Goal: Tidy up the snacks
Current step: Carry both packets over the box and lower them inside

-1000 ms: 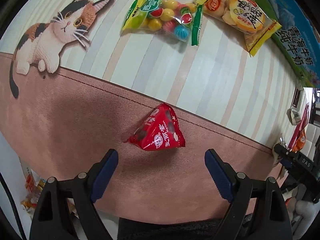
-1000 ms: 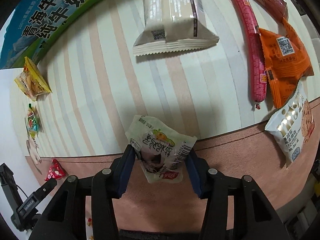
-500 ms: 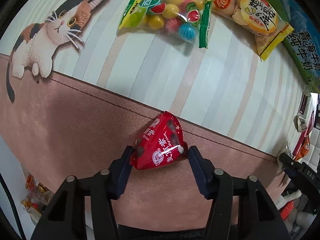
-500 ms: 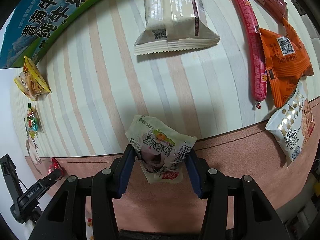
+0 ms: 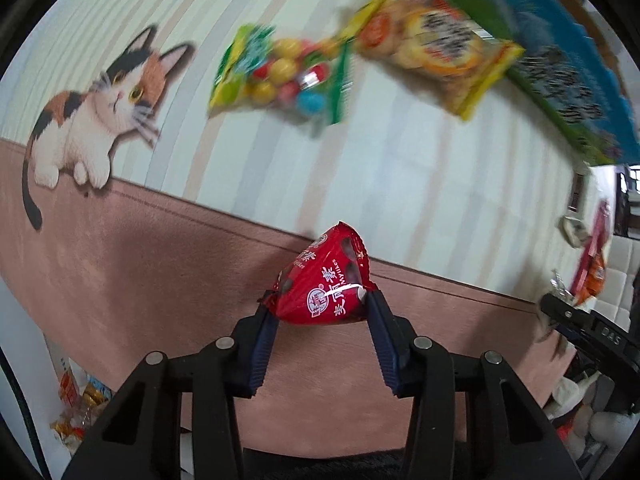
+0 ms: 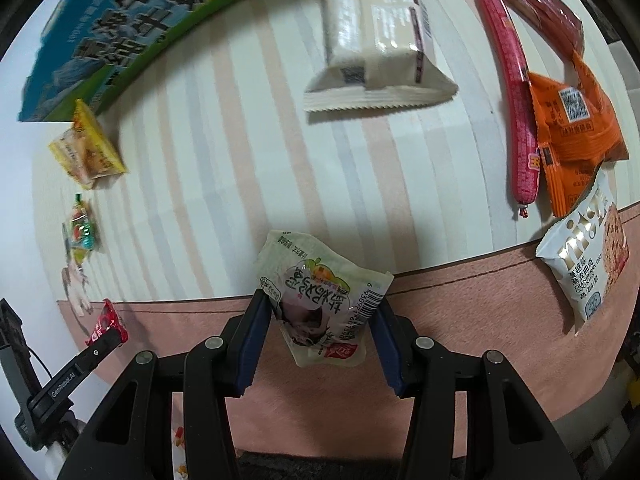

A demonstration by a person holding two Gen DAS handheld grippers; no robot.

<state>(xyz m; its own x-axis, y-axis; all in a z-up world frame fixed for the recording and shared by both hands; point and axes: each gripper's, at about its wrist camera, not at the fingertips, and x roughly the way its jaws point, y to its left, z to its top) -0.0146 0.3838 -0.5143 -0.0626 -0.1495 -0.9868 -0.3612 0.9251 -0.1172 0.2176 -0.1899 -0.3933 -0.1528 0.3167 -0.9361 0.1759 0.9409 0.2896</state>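
Observation:
My left gripper (image 5: pixel 322 312) is shut on a small red triangular snack packet (image 5: pixel 326 284) and holds it just above the pink band of the mat (image 5: pixel 140 264). That packet also shows in the right wrist view (image 6: pixel 106 322), held by the left gripper's finger at the far left. My right gripper (image 6: pixel 320 316) is shut on a pale green plum snack packet (image 6: pixel 320 292) over the mat's pink band (image 6: pixel 460 320).
In the left wrist view lie a candy bag (image 5: pixel 280 76), a yellow biscuit bag (image 5: pixel 436 44) and a blue-green milk box (image 5: pixel 560 76). In the right wrist view lie a white wafer pack (image 6: pixel 376 36), a pink sausage (image 6: pixel 516 112), an orange packet (image 6: pixel 572 136) and a cranberry cookie pack (image 6: pixel 588 264).
My left gripper moved onto the red packet, shut on it and lifted it slightly. My right gripper kept holding the plum packet, almost still.

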